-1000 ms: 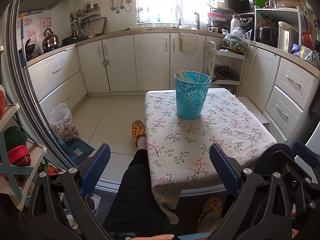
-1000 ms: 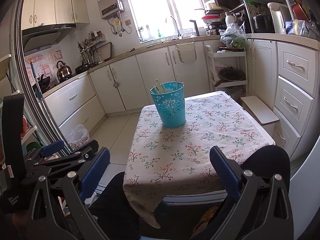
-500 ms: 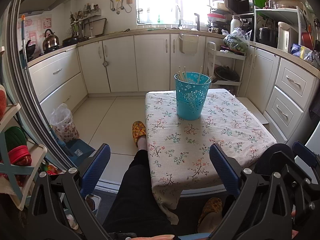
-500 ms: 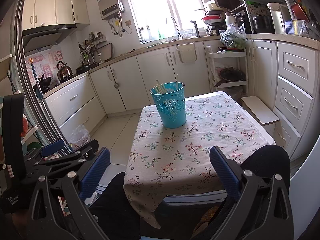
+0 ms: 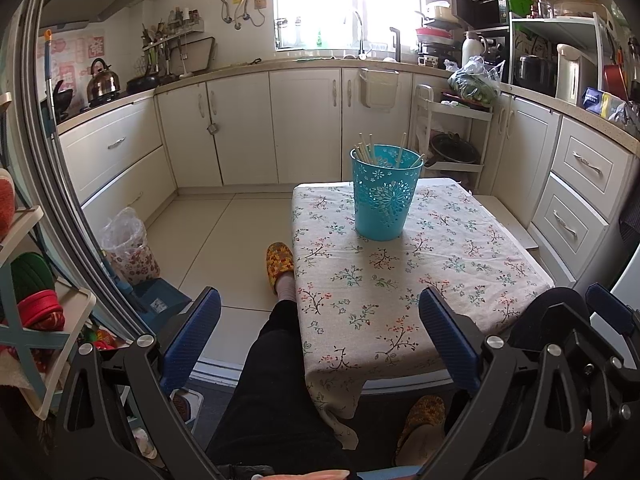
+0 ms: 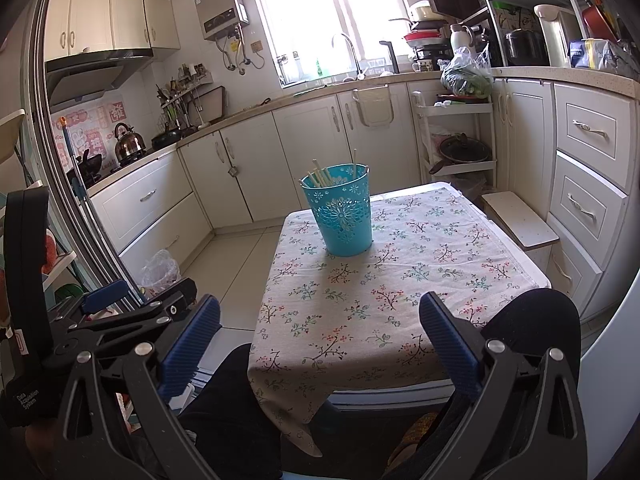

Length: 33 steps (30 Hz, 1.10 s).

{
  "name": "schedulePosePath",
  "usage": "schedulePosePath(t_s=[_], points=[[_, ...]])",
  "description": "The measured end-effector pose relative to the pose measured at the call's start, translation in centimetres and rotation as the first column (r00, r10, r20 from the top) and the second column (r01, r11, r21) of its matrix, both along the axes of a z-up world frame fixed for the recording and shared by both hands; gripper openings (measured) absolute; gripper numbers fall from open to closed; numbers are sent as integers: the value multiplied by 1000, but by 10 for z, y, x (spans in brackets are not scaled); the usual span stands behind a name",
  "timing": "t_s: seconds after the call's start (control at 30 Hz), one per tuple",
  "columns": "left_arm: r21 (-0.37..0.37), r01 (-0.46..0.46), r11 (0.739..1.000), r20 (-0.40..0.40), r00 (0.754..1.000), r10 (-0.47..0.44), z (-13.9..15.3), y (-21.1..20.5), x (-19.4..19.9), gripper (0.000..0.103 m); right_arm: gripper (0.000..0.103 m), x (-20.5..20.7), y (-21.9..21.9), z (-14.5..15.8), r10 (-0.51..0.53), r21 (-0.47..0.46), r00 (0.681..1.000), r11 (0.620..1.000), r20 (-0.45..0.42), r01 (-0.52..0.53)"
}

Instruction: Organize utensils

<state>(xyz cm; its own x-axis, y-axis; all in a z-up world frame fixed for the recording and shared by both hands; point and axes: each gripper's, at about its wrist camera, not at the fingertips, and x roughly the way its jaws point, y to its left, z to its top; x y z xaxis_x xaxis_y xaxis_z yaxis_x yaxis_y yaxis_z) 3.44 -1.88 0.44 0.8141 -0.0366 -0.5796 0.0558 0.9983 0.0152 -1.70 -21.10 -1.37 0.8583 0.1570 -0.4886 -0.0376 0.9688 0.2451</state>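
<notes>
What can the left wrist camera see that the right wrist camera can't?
Only the left wrist view shows a yellow slipper on the floor beside the table, and a blue dustpan near the bagged bin. Only the right wrist view shows the wall cupboards and a white step by the drawers, plus the left gripper from the side. Both show the blue bucket holding chopsticks on the flowery tablecloth, the kettle, and open, empty jaws.
</notes>
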Motion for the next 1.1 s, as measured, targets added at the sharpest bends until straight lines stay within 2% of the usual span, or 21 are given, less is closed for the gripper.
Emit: schedulePosePath(t_s=[1.1], points=[[0,-9,1000,1,1000,9,-1,-2,0,95,95,-2,5,1,-1,0,1000,1000,3,1]])
